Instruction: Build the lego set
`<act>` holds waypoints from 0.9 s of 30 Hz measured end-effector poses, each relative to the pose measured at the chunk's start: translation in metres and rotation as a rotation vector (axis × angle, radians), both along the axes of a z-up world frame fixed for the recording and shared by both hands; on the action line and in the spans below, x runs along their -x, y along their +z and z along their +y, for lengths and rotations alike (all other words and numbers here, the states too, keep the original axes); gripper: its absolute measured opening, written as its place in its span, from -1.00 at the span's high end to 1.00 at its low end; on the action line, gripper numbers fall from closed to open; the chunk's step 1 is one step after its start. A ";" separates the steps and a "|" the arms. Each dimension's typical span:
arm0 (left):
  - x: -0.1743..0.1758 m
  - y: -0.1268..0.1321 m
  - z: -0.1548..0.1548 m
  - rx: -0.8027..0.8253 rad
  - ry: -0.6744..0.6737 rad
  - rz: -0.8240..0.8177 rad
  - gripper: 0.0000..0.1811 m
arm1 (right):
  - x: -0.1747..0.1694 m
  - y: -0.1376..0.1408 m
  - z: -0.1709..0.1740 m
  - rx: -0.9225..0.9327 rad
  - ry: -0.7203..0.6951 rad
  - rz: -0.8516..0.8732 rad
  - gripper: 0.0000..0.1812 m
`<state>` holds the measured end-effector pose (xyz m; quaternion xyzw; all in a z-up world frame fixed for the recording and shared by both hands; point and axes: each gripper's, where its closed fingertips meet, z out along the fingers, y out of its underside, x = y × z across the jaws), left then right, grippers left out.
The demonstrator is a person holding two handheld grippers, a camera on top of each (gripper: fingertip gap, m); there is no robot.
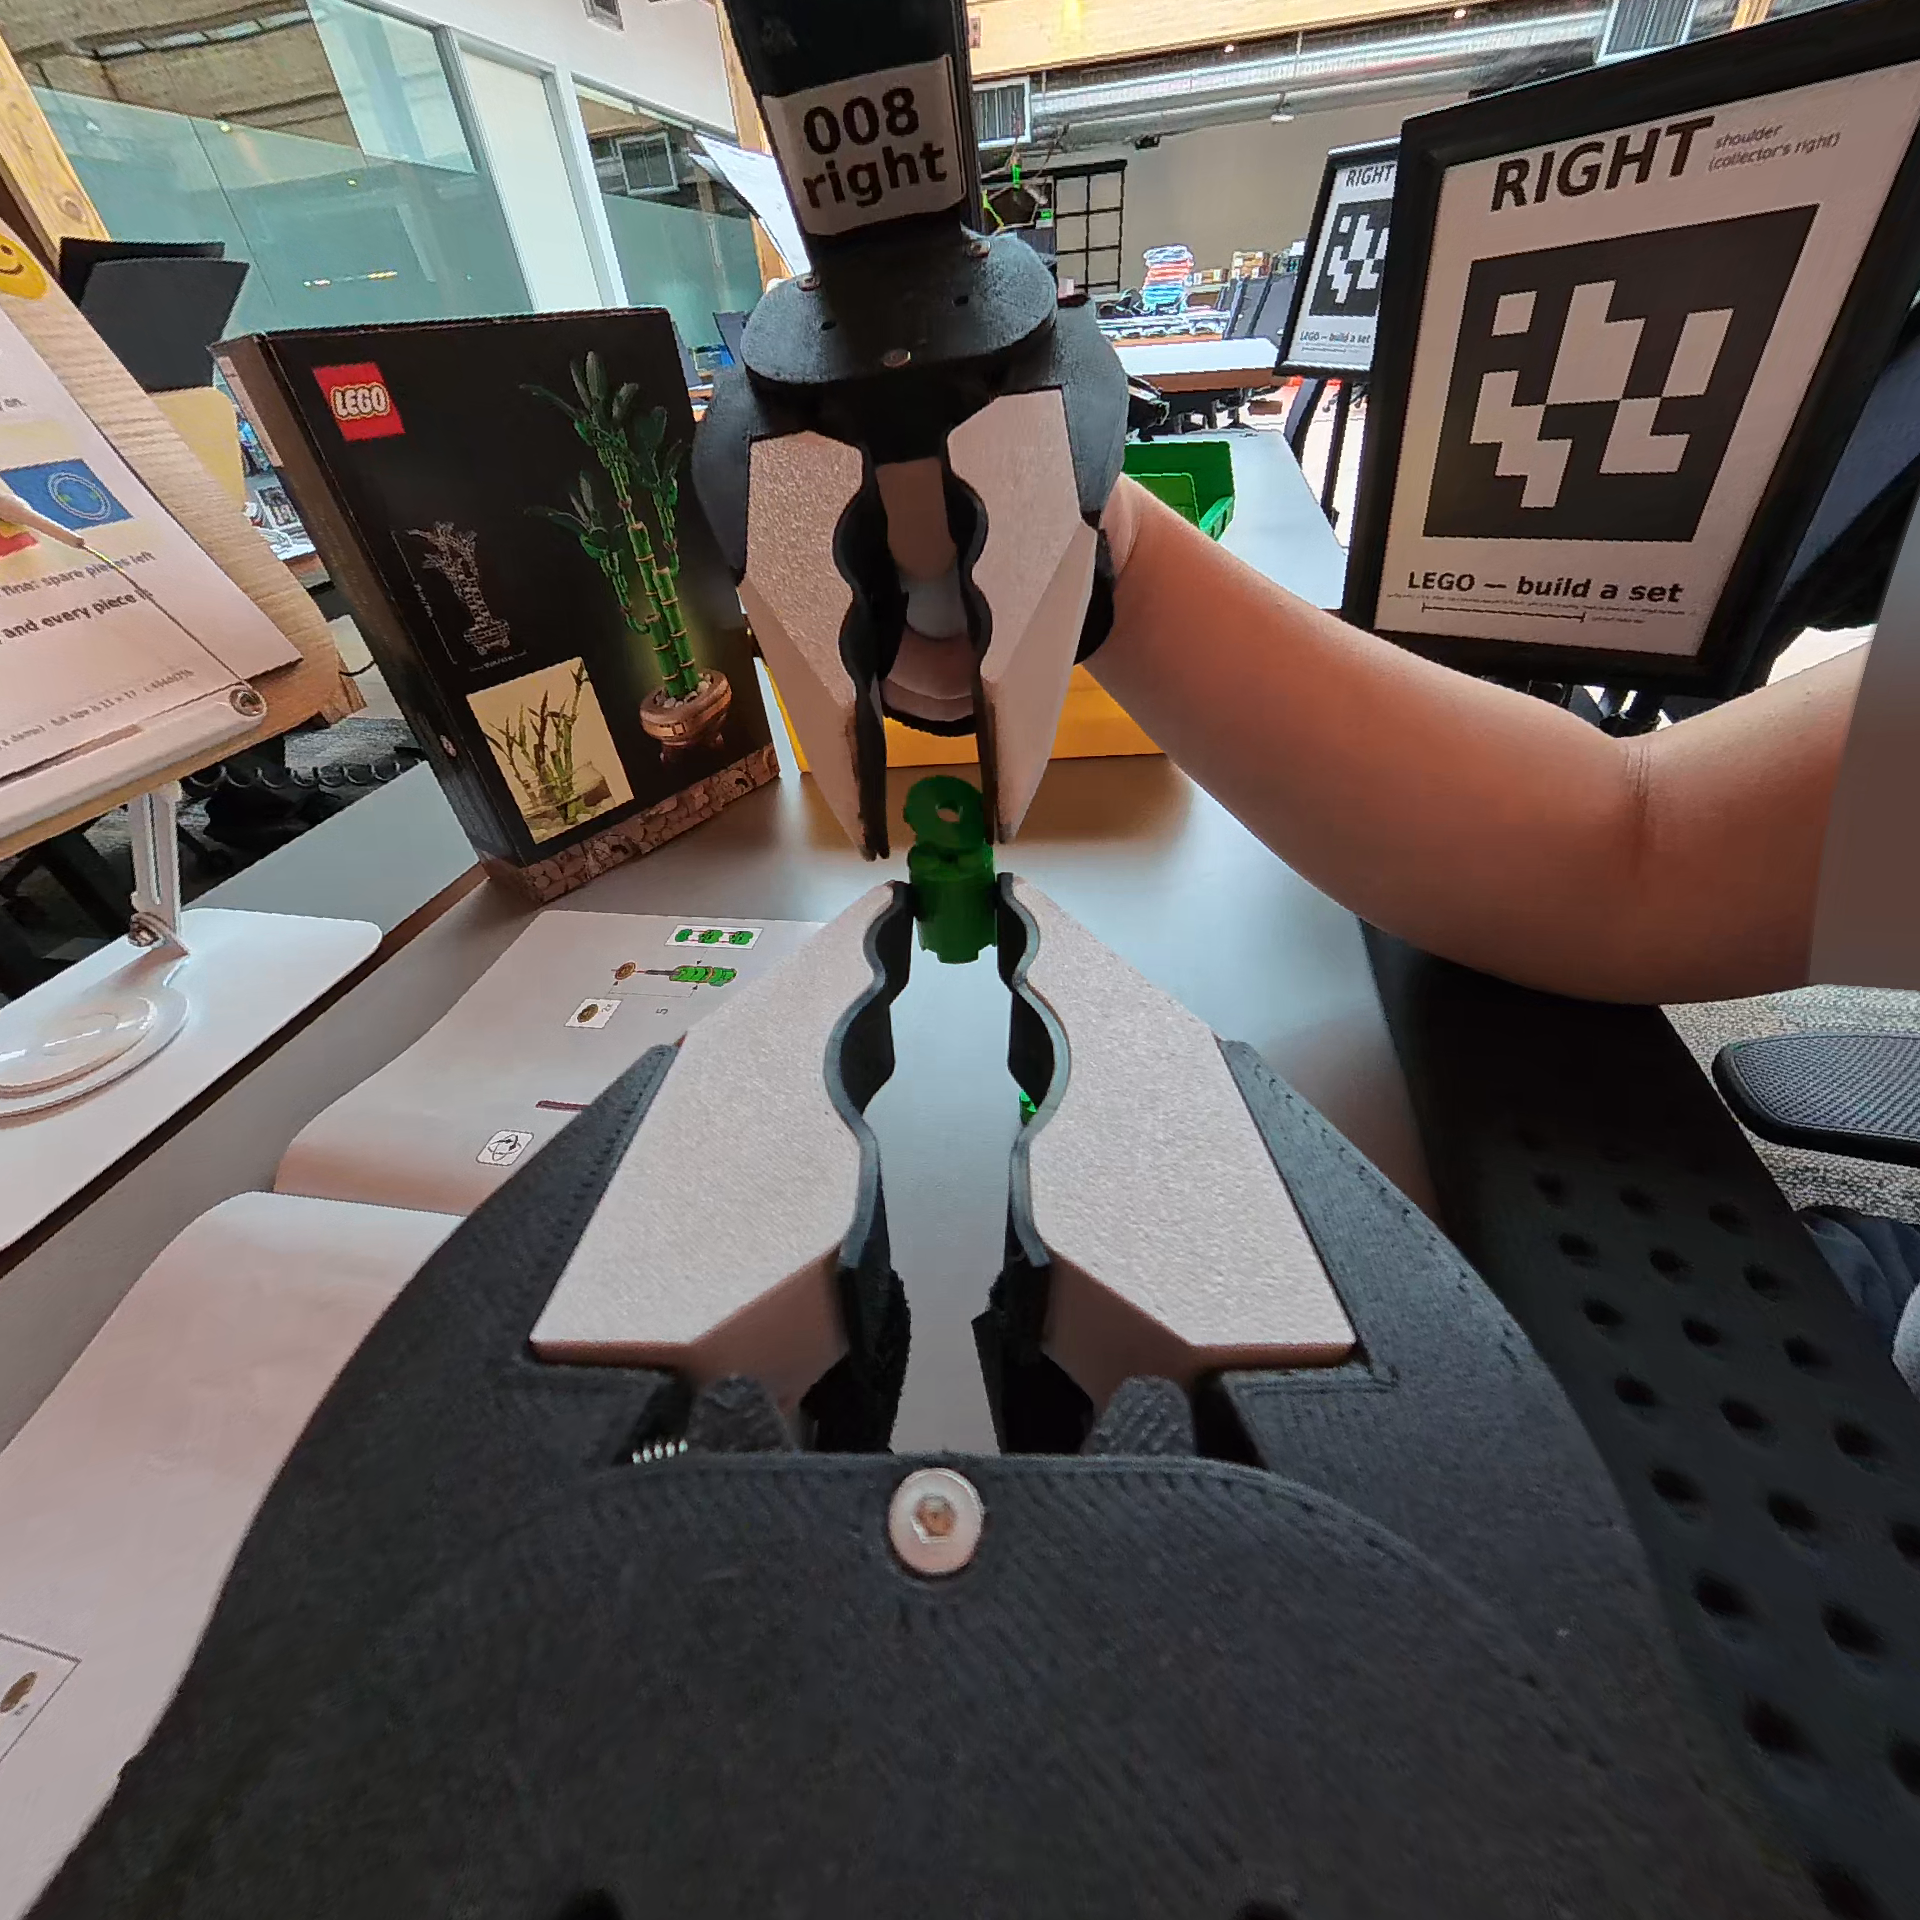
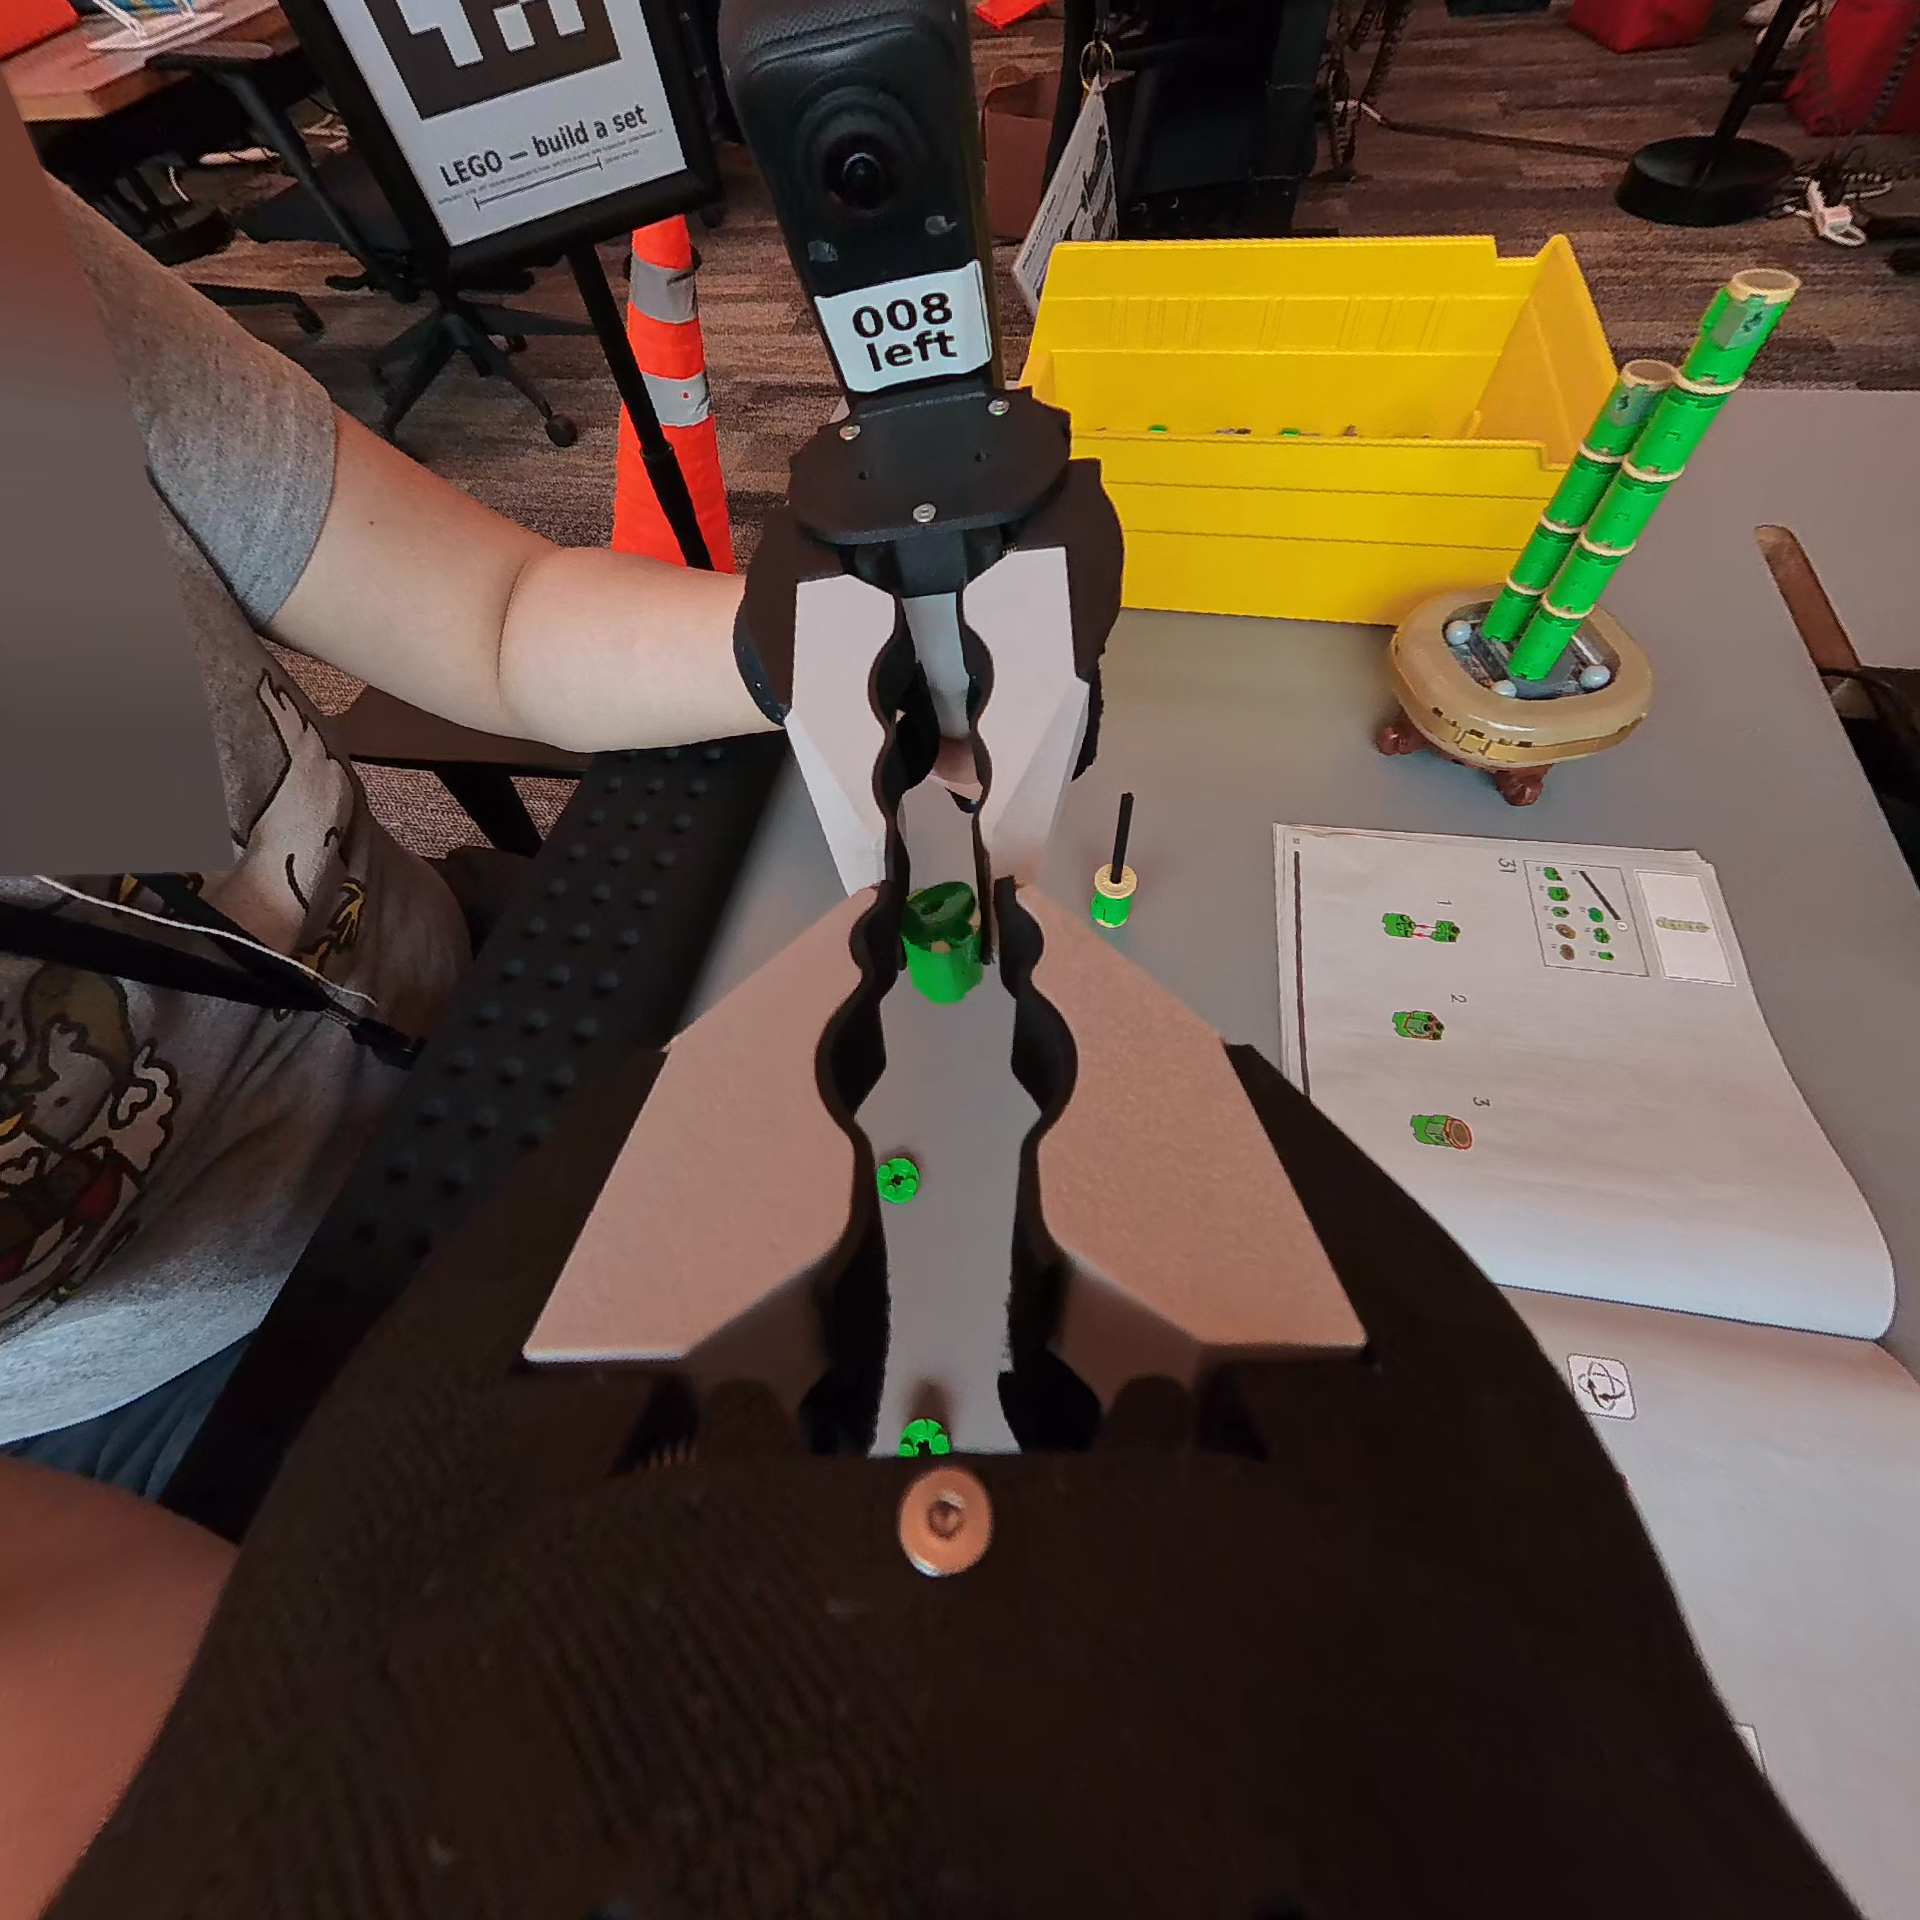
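Observation:
In the left wrist view my left gripper point(image 1: 951, 891) is shut on a short green Lego cylinder point(image 1: 953, 920), held upright above the grey table point(image 1: 1195, 914). My right gripper point(image 1: 938, 840) comes down from above and is shut on a green round piece with a hole point(image 1: 942, 809), tilted just over the cylinder's studs. In the right wrist view my right gripper point(image 2: 940, 896) and my left gripper point(image 2: 938, 881) meet tip to tip around the green pieces point(image 2: 940, 951). The built bamboo stalks in their tan pot point(image 2: 1527, 665) stand at the far right.
An open instruction booklet point(image 2: 1558, 1091) lies on the right. A black axle in a tan and green round piece point(image 2: 1114, 894) stands near it. Two loose green round plates point(image 2: 897, 1179) point(image 2: 923, 1439) lie below my right gripper. A yellow bin point(image 2: 1299, 520), the set's box point(image 1: 520, 603) and a framed sign point(image 1: 1621, 384) stand behind. My two grippers' fingertips are within a few centimetres of each other.

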<state>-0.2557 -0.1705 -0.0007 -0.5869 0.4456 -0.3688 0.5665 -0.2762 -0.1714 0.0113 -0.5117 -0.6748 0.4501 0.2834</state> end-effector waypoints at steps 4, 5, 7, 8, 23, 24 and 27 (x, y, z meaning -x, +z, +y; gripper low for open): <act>-0.001 -0.001 0.000 0.001 -0.003 0.003 0.84 | 0.000 -0.001 0.000 -0.002 0.002 -0.004 0.81; -0.001 -0.001 -0.001 0.001 -0.003 0.003 0.85 | 0.001 -0.001 -0.001 -0.003 0.003 -0.004 0.81; -0.001 -0.001 -0.001 0.002 -0.004 0.004 0.85 | 0.001 -0.002 -0.001 -0.006 0.005 -0.005 0.81; -0.001 -0.001 -0.001 0.002 -0.004 0.003 0.84 | 0.001 -0.002 -0.001 -0.006 0.006 -0.006 0.81; -0.003 0.000 -0.004 -0.003 -0.019 -0.001 0.85 | 0.003 0.000 -0.003 -0.014 0.015 0.007 0.80; -0.003 0.000 -0.003 -0.003 -0.019 -0.002 0.85 | 0.003 0.002 -0.004 -0.013 0.018 0.016 0.80; -0.002 0.001 -0.004 -0.003 -0.020 -0.006 0.85 | 0.004 0.006 -0.004 -0.022 0.013 0.034 0.79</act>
